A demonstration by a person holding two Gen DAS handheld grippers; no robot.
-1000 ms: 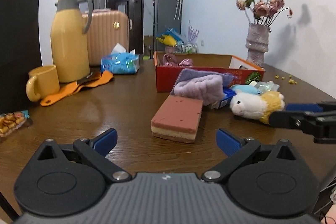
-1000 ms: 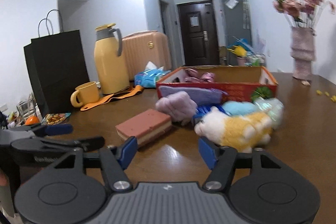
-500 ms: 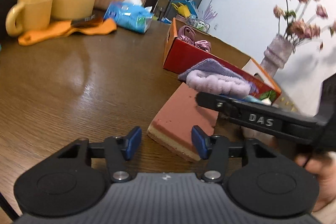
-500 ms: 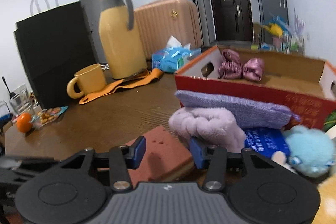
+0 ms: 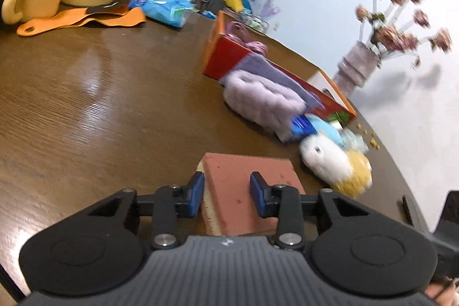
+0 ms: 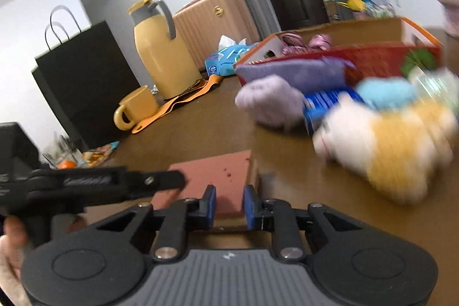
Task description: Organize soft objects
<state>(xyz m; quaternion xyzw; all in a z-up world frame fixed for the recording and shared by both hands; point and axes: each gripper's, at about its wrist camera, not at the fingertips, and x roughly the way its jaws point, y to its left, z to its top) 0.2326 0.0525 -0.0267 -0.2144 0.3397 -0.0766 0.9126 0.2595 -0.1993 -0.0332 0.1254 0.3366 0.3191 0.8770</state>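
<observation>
Your left gripper (image 5: 226,192) has its jaws narrowed and closing around the near corner of the red sponge block (image 5: 243,191). The left pad lies against the block's cream side. The right pad sits over its red top, and you cannot tell whether it presses. Your right gripper (image 6: 229,205) is narrower yet and also closing, with the block's near edge (image 6: 212,177) showing in the gap; the pads do not clearly touch it.

A second ago both sets of jaws stood much wider and the block lay well ahead of them. Since then both views have tilted down and rolled, and the block has come right up to the fingertips.

From the block, the lilac fluffy cloth (image 5: 262,102) lies beyond, against the red box (image 5: 221,59). The white-and-yellow plush (image 5: 335,165) sits just to the block's right, on the worktop (image 5: 86,105). In the right wrist view your left gripper reaches in from the left over the block's far side, your hand (image 6: 11,248) gripping its handle. Both grippers point downward at the block.
</observation>
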